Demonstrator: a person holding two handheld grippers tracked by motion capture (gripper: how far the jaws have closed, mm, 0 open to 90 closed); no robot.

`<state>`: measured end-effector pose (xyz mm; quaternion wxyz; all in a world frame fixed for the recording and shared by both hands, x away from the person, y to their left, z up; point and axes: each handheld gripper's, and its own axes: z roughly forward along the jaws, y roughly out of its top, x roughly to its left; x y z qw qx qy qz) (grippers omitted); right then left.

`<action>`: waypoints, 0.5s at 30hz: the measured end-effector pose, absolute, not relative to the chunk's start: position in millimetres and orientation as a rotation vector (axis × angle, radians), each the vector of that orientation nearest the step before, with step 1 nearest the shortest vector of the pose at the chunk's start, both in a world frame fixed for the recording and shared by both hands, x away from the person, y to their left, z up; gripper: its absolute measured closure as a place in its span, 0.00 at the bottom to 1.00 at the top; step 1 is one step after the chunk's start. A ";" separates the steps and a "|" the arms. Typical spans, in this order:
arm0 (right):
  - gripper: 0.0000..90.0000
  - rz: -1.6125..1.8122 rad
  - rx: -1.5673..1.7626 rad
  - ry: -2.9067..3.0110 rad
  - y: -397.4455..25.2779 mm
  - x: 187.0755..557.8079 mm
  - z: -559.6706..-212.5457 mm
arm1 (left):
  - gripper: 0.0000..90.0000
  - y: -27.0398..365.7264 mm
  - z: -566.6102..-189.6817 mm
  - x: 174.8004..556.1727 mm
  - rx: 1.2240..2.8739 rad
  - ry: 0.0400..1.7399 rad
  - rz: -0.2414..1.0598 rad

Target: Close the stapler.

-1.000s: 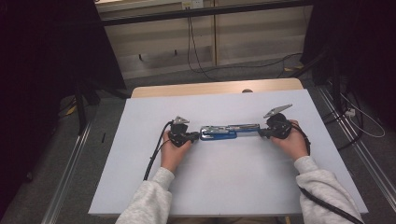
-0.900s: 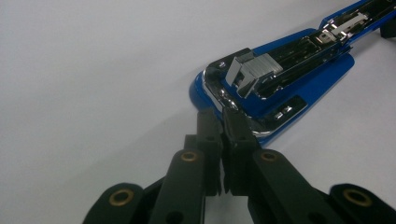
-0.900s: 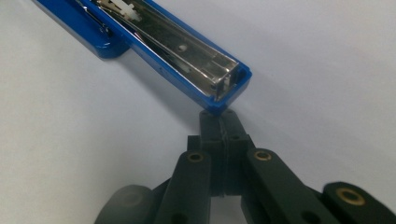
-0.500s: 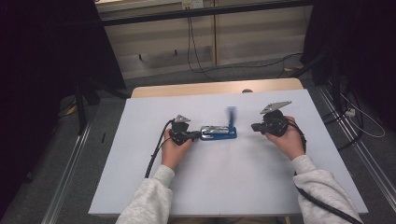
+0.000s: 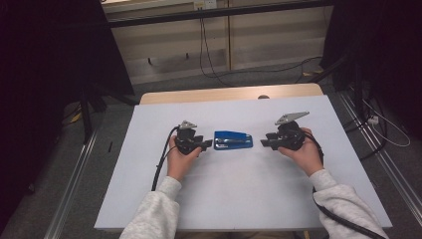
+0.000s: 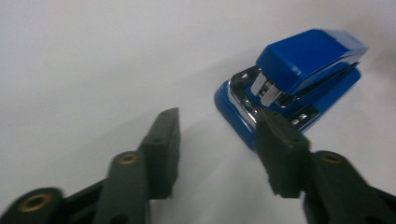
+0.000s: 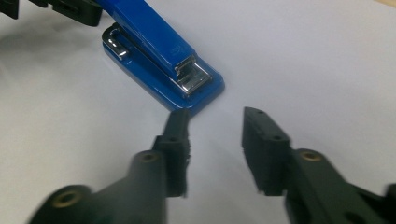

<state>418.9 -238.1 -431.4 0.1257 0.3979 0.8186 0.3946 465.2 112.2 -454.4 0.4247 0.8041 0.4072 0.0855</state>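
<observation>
A blue stapler (image 5: 233, 140) lies closed on the white table (image 5: 239, 199), between the two grippers. My left gripper (image 5: 206, 144) stands just off its left end, open and holding nothing. In the left gripper view the stapler (image 6: 299, 79) is beyond the right jaw of the open left gripper (image 6: 217, 121), and the hinge end faces me. My right gripper (image 5: 263, 143) is a short way off the stapler's right end, open and empty. Ahead of the open right gripper (image 7: 215, 116), the stapler (image 7: 159, 60) shows its metal front end close to the left jaw tip.
The white table top has bare room in front of and behind the stapler. A wooden strip (image 5: 229, 93) runs along the far edge. Cables (image 5: 209, 45) lie on the floor beyond, and metal rails (image 5: 74, 199) flank the table.
The stapler, stretched long between both grippers a second ago, now lies short and closed. The right gripper has let go and drawn back to the right. The left gripper has opened off its end.
</observation>
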 end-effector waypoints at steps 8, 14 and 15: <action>0.45 1.152 1.130 2.404 -235.6 395.4 -426.7 | 0.24 139.5 -439.0 441.8 1.989 0.959 0.146; 0.33 1.165 1.124 2.410 -232.7 372.8 -423.8 | 0.14 158.9 -427.0 418.0 1.958 0.909 0.150; 0.32 1.166 1.122 2.416 -232.7 370.1 -423.6 | 0.14 162.1 -425.6 412.6 1.960 0.896 0.156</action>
